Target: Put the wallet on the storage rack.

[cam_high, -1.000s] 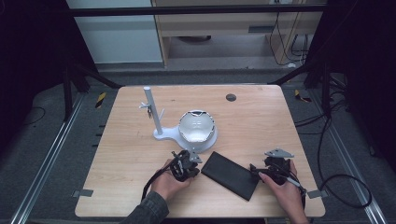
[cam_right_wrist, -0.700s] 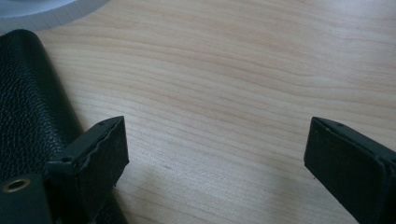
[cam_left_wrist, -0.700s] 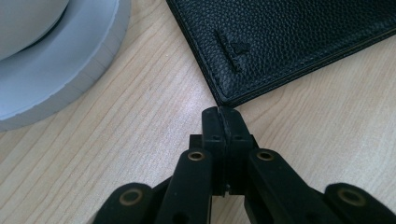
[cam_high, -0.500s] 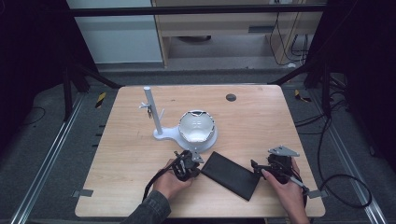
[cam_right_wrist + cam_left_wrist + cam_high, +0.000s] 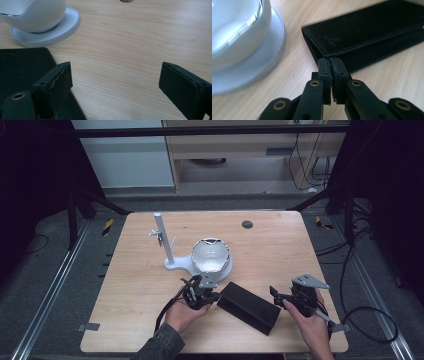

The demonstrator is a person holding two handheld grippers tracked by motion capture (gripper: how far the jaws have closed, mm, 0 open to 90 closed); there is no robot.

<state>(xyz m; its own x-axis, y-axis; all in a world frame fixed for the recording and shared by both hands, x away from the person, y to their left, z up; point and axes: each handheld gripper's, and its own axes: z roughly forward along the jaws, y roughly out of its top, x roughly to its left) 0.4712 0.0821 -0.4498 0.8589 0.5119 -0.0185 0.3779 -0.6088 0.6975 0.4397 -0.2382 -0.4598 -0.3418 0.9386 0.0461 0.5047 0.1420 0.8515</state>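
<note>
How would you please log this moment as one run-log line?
left tongs: shut, tips at case corner | right tongs: open, closing slightly, nothing between, by case's other end | lamp: behind case

This looks like a lab set up for recording: a bare wooden table point(image 5: 280, 245) stands alone inside a dark metal frame point(image 5: 210, 131), cables point(image 5: 365, 315) trail across the grey floor point(image 5: 45, 270), and plain cabinets point(image 5: 240, 150) line the back wall.
</note>
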